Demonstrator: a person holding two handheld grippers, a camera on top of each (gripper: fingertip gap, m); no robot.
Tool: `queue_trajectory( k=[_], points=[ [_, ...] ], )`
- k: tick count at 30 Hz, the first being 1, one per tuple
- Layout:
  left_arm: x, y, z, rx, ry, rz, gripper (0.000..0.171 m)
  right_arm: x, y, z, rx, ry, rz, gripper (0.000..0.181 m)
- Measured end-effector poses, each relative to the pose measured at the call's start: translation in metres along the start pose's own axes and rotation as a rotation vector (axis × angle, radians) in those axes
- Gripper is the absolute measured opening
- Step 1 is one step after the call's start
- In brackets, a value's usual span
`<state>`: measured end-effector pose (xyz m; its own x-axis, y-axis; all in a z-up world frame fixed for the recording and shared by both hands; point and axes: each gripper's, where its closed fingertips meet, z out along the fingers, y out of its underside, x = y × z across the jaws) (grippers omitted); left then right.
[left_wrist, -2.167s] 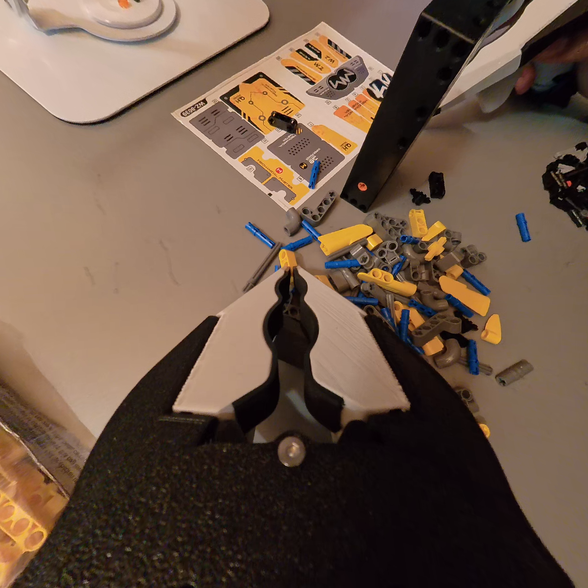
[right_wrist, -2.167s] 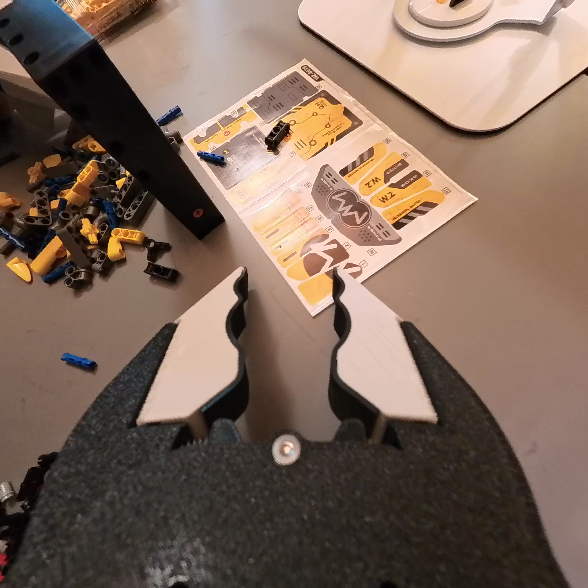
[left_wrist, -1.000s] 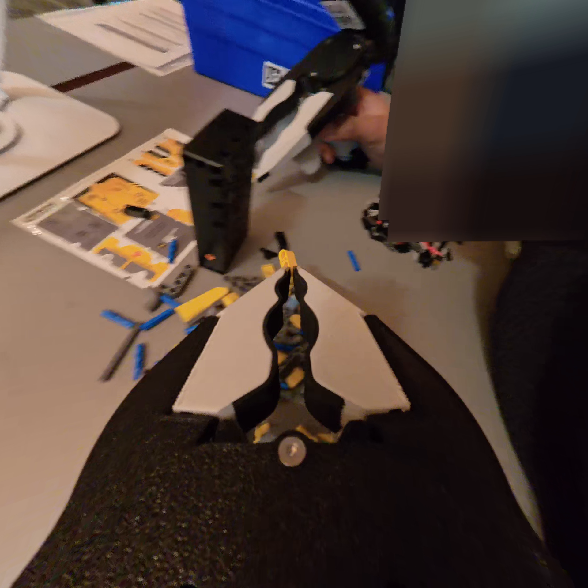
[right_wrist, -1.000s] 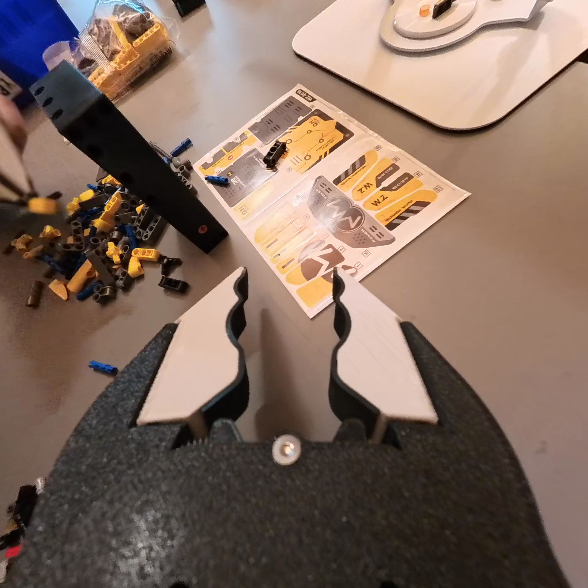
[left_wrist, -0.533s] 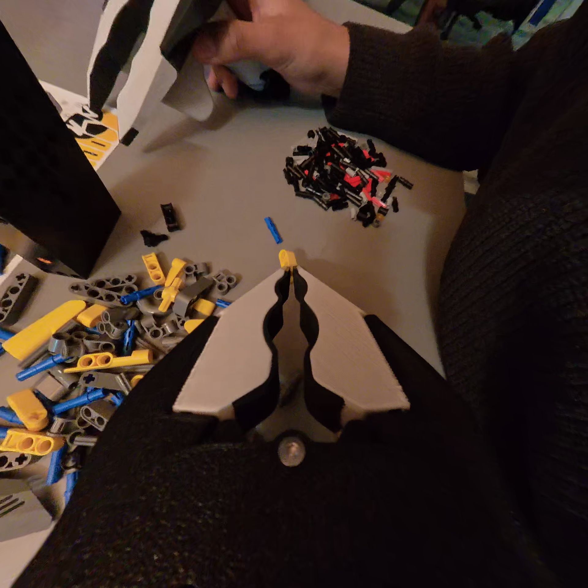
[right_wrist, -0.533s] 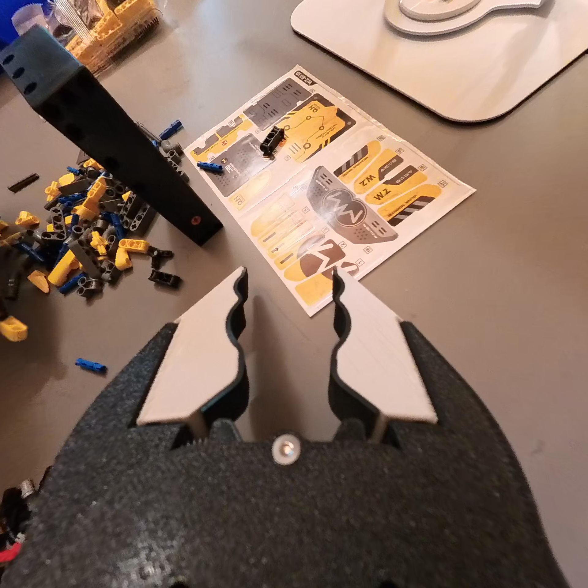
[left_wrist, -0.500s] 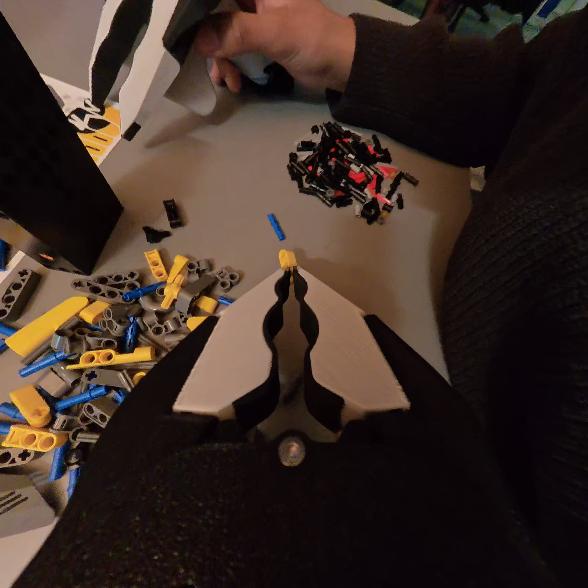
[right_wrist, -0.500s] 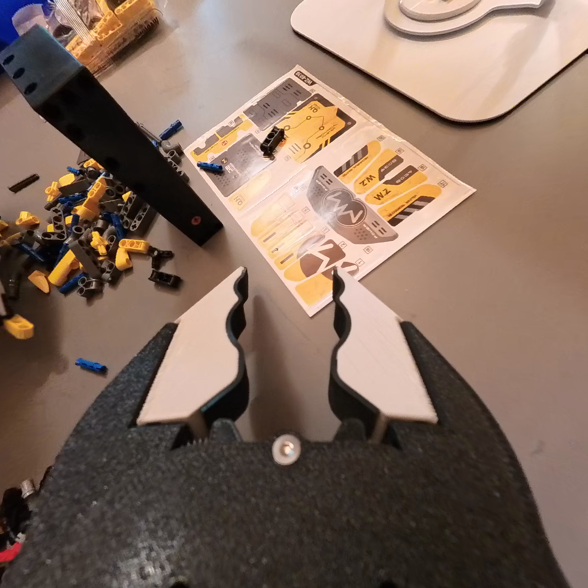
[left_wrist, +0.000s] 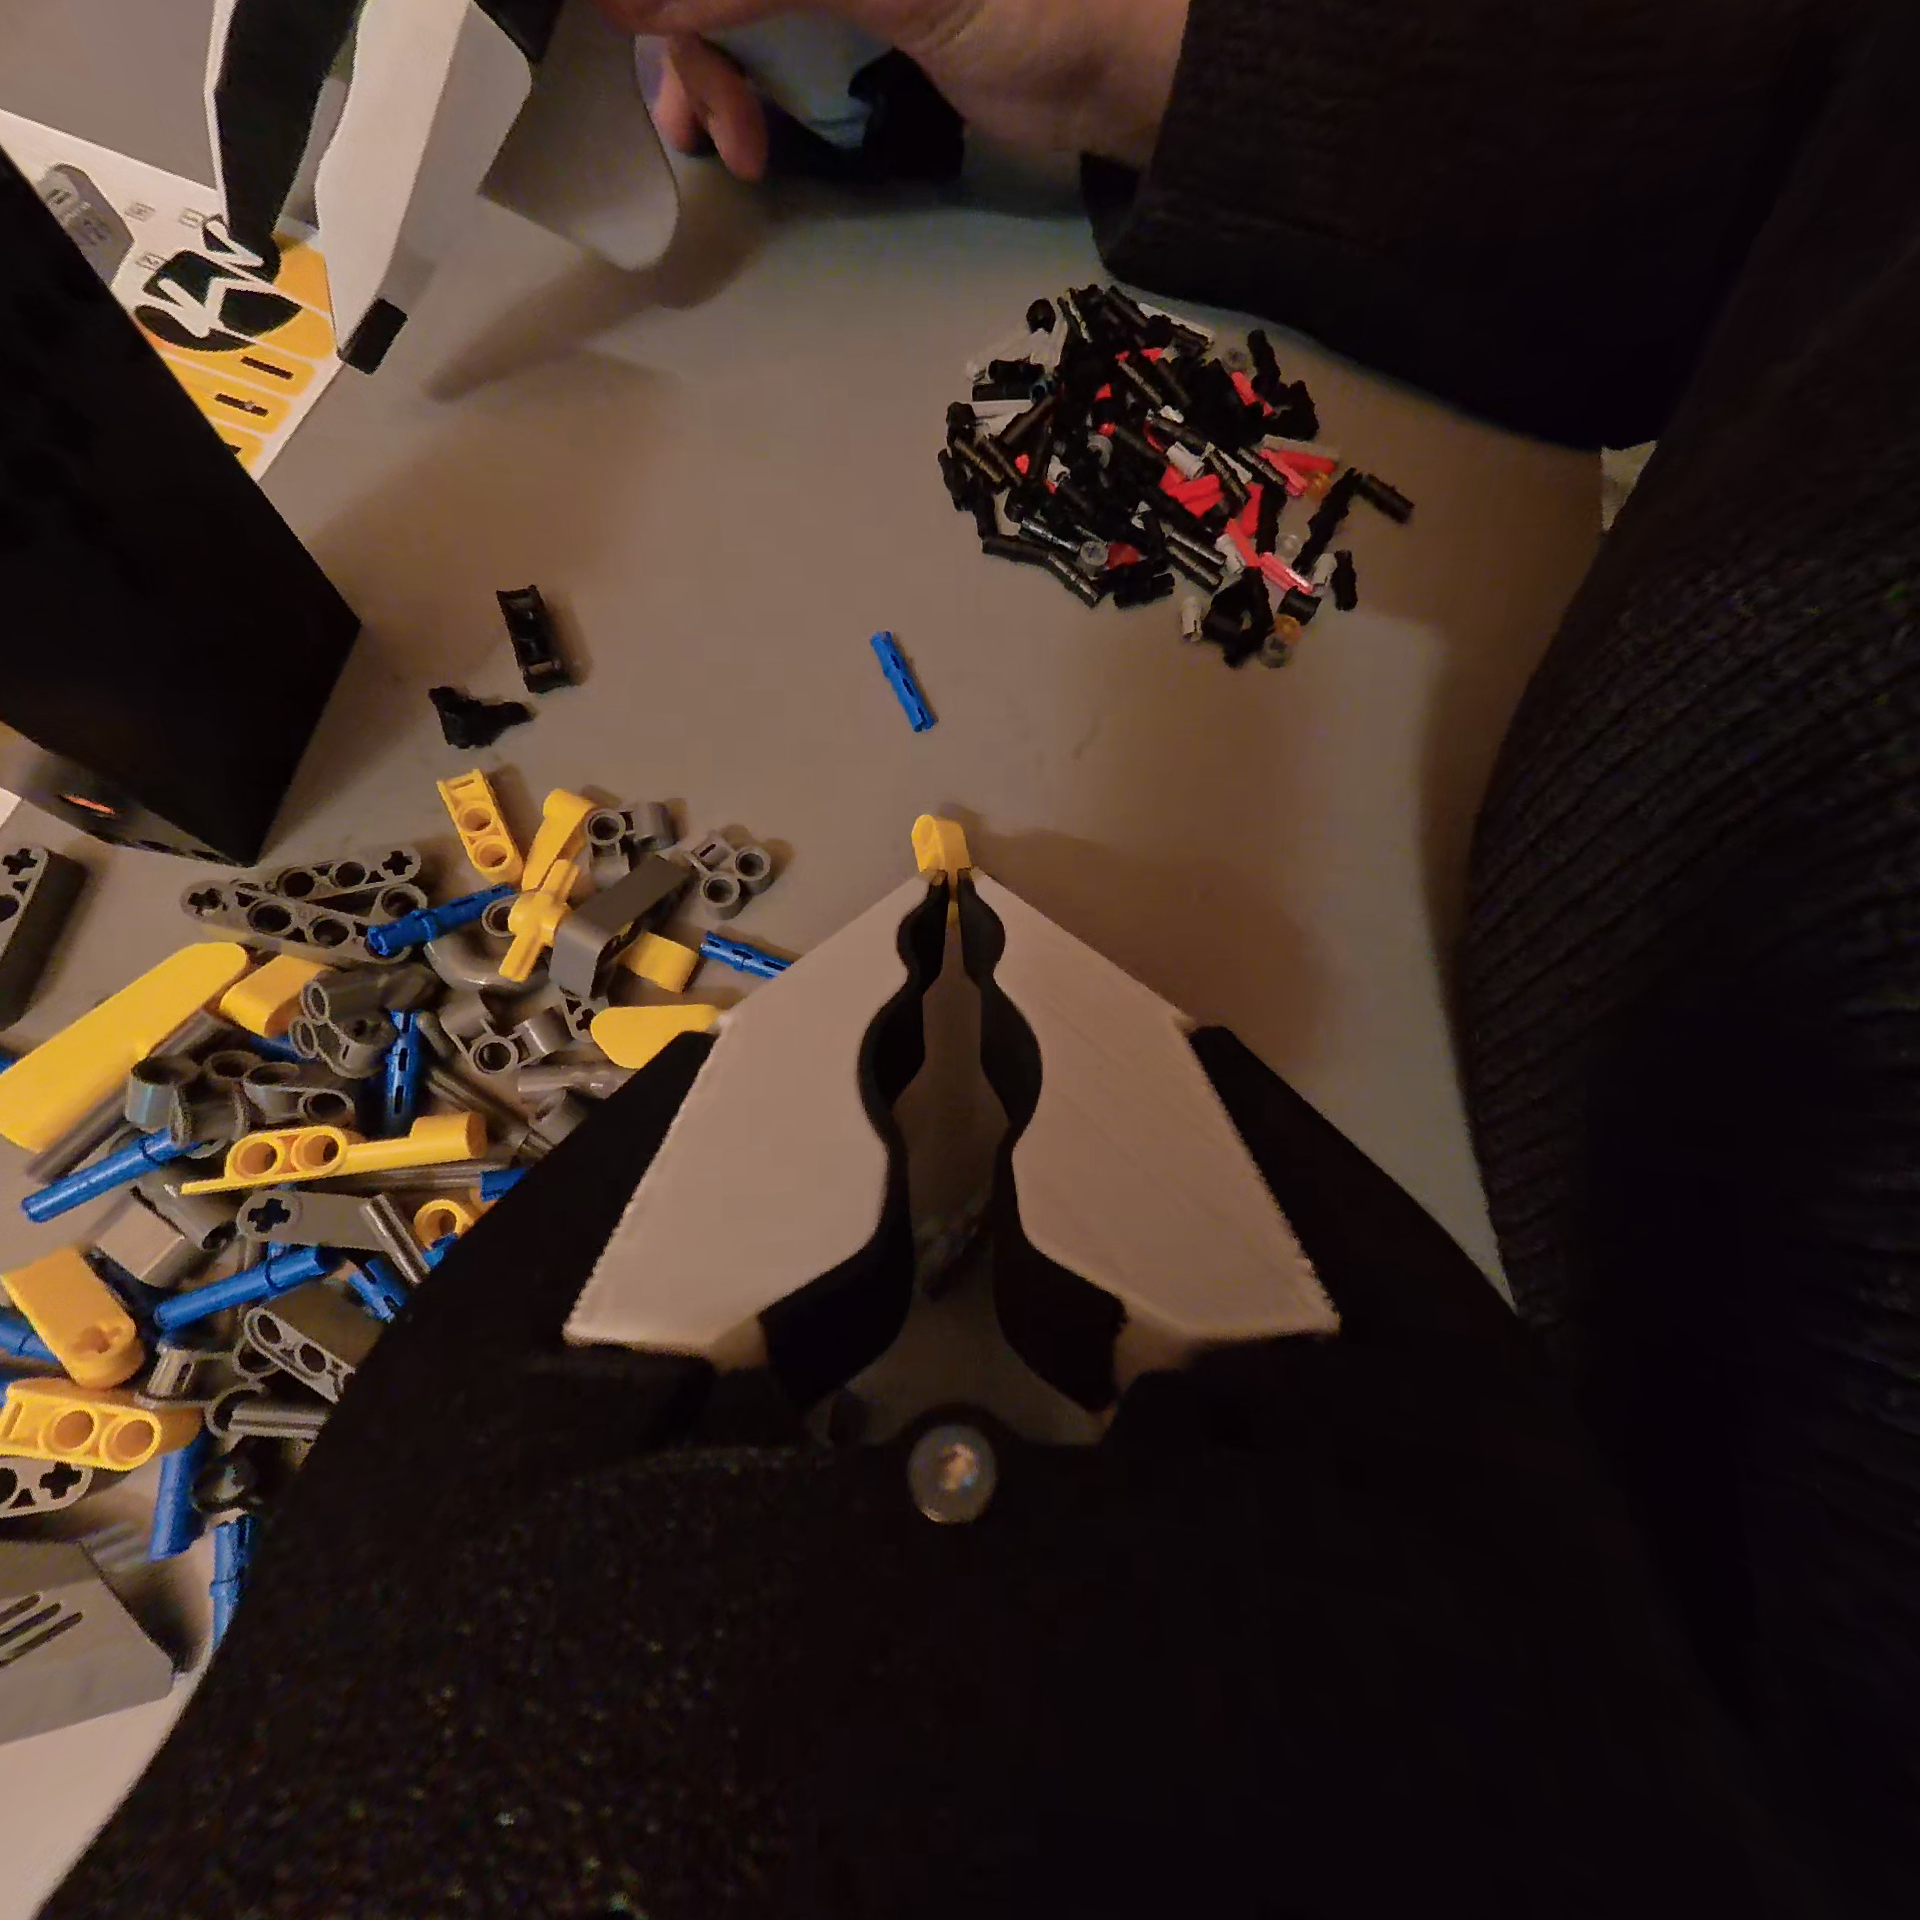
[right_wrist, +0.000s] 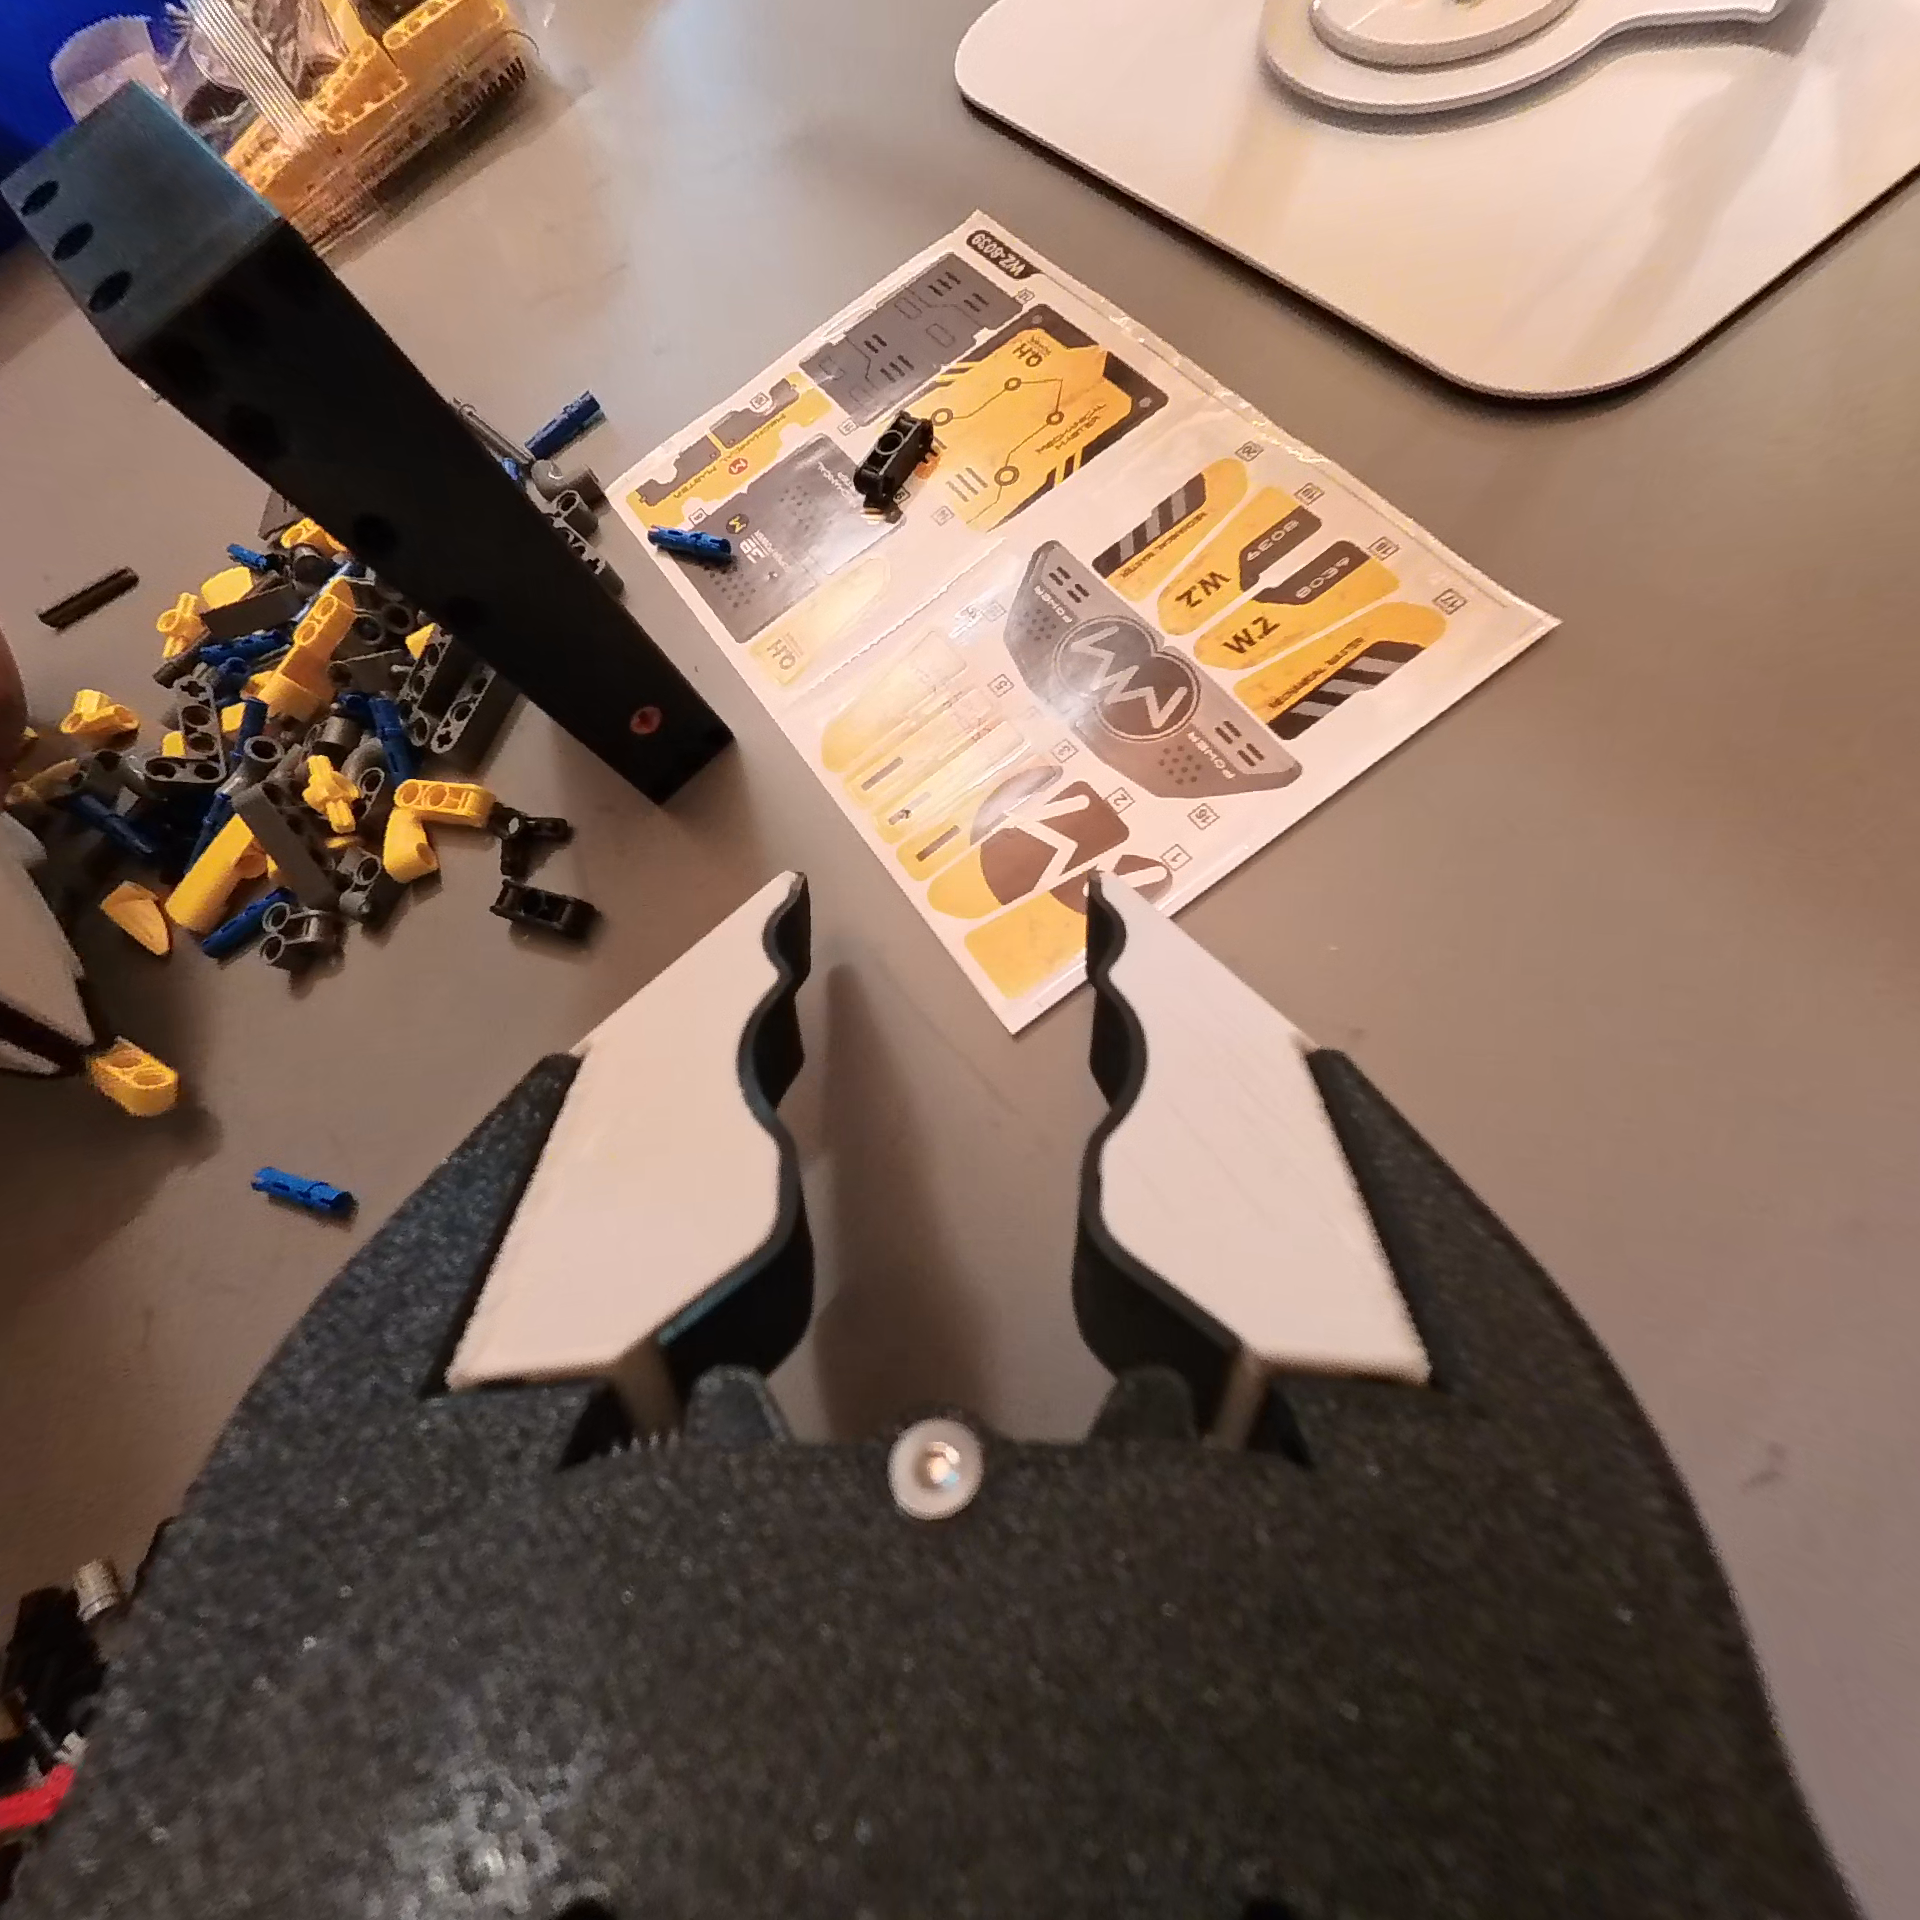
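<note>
Left gripper (left_wrist: 943, 883): jaws clamped on one small yellow connector piece (left_wrist: 938, 844), held at the fingertips just above the grey table (left_wrist: 727, 499), between the two piles. Right gripper (right_wrist: 948, 899): jaws wide apart, nothing between them, tips hovering at the near corner of one sticker sheet (right_wrist: 1049, 613).

Counts:
- Two piles of parts: one mixed yellow/blue/grey pile (left_wrist: 343, 1049), one black-and-red pile (left_wrist: 1153, 488).
- One tall black perforated block (right_wrist: 353, 457) standing tilted at the edge of the mixed pile.
- Two loose black connectors (right_wrist: 540, 868) just right of the mixed pile.
- One lone blue pin (left_wrist: 902, 681) between the piles.
- On the sheet: one black piece (right_wrist: 894, 457) and one blue pin (right_wrist: 691, 542).

Only in left wrist view: full black-and-red pile, person's hand (left_wrist: 935, 62) and dark knit sleeve (left_wrist: 1455, 187).
Only in right wrist view: whole sticker sheet, white base plate (right_wrist: 1455, 208) top right, clear bag of yellow parts (right_wrist: 343, 73) top left.
</note>
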<state>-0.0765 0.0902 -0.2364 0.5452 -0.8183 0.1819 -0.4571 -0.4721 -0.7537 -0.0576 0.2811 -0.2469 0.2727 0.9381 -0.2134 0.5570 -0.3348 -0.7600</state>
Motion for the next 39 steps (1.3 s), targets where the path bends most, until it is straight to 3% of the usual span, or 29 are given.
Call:
queue_trajectory(
  k=[26,35,39],
  points=[
    [-0.002,0.007,0.003,-0.044,-0.014,0.002,0.002,0.000,0.000,0.000,0.000,-0.001,0.002,0.053],
    [0.001,-0.015,-0.013,0.106,0.124,-0.145,0.006,0.000,0.000,0.000,-0.001,0.002,-0.004,0.053],
    [-0.012,-0.026,-0.028,0.181,0.094,-0.157,0.008,0.000,0.000,0.000,-0.003,0.009,-0.010,0.053]
  ],
)
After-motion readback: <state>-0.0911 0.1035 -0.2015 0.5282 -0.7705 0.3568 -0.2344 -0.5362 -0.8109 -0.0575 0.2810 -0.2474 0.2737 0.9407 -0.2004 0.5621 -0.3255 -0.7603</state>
